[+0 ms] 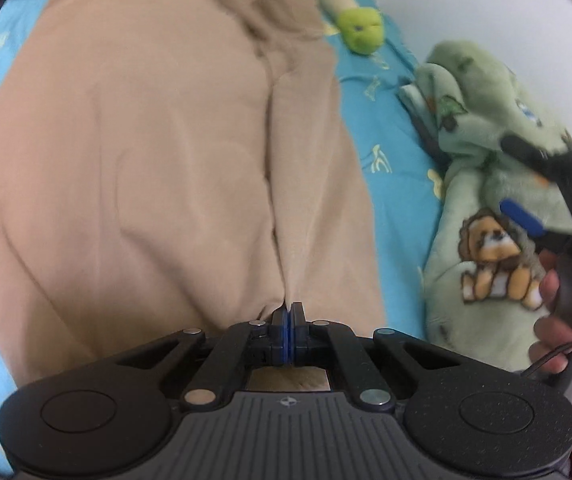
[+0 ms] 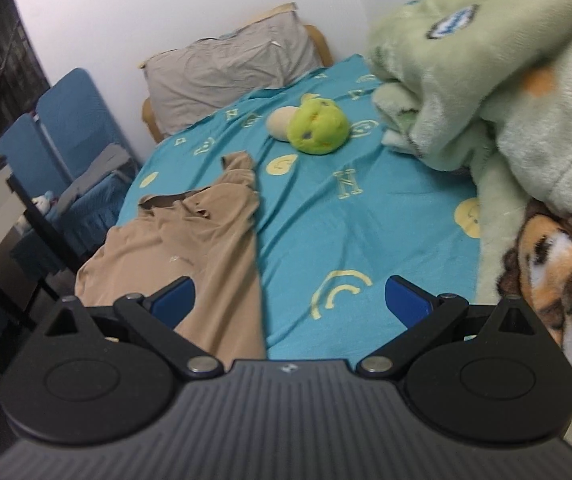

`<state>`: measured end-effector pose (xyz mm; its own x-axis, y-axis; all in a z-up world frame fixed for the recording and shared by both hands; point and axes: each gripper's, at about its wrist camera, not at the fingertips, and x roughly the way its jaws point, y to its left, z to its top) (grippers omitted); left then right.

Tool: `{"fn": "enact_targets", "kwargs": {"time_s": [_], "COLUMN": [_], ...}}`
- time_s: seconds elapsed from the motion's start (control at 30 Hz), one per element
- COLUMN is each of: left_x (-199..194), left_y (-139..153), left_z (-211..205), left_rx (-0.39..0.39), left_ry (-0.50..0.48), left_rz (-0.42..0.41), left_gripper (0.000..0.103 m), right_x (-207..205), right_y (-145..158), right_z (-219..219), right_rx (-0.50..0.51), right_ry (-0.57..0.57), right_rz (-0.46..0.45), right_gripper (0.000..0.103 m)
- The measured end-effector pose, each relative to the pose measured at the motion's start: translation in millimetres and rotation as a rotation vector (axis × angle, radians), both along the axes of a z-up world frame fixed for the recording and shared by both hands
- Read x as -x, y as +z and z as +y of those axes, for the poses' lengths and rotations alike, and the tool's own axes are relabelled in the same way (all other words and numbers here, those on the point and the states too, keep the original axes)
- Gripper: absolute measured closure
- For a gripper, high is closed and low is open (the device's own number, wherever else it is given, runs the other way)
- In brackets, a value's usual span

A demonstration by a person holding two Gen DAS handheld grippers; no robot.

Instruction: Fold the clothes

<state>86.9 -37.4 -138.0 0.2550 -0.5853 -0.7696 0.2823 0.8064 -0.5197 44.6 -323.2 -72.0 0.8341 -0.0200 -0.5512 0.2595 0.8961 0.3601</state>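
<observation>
A tan garment [image 1: 145, 160] lies spread on the blue bed sheet [image 1: 390, 120] and fills most of the left wrist view. My left gripper [image 1: 289, 310] is shut on a pinched ridge of the tan garment's near edge, and a crease runs up from the pads. In the right wrist view the tan garment [image 2: 189, 240] lies at the left on the sheet [image 2: 346, 220], its neck end away from me. My right gripper [image 2: 290, 300] is open, held above the garment's right edge and the sheet, with nothing between its fingers. The right gripper [image 1: 526, 184] also shows at the right edge of the left wrist view, open, in a person's hand [image 1: 554, 320].
A green fleece blanket with a lion print [image 2: 506, 100] is heaped along the right side by the white wall. A green plush toy [image 2: 318, 126] lies further up the bed, a grey pillow [image 2: 229, 68] at the head. Blue chairs [image 2: 69, 132] and a dark table stand to the left.
</observation>
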Motion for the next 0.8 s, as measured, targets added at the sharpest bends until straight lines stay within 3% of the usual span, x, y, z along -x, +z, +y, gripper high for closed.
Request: {"fn": "enact_targets", "kwargs": {"time_s": [0.03, 0.13, 0.2, 0.27, 0.4, 0.53, 0.7, 0.8], "left_x": [3.2, 15.3, 20.4, 21.1, -10.2, -75.5, -157.3, -187.5], "left_y": [5.2, 22.2, 33.9, 47.6, 71.3, 67.1, 30.8, 9.4], "left_z": [-1.7, -3.9, -2.6, 4.6, 39.7, 85.9, 157.2, 179.2], "left_rx": [-0.006, -0.023, -0.03, -0.032, -0.01, 0.02, 0.212, 0.272], "left_ry": [-0.01, -0.032, -0.039, -0.026, 0.144, 0.392, 0.685, 0.775], "left_rz": [-0.036, -0.152, -0.208, -0.252, -0.299, -0.242, -0.091, -0.083], "left_gripper": [0.101, 0.083, 0.054, 0.042, 0.012, 0.01, 0.011, 0.012], "right_x": [0.2, 2.5, 6.1, 9.8, 17.6, 12.1, -9.0, -25.1], "right_y": [1.1, 6.9, 10.9, 14.9, 17.8, 12.4, -0.3, -8.1], "right_z": [3.4, 15.4, 24.3, 33.3, 43.9, 45.0, 48.5, 53.0], "right_rx": [0.005, 0.021, 0.034, 0.048, 0.08, 0.053, 0.034, 0.033], "right_ry": [0.012, 0.049, 0.071, 0.092, 0.102, 0.086, 0.075, 0.073], "right_rz": [-0.011, -0.055, -0.079, -0.102, -0.123, -0.106, -0.078, -0.067], "right_gripper": [0.0, 0.0, 0.0, 0.0, 0.0, 0.0, 0.0, 0.0]}}
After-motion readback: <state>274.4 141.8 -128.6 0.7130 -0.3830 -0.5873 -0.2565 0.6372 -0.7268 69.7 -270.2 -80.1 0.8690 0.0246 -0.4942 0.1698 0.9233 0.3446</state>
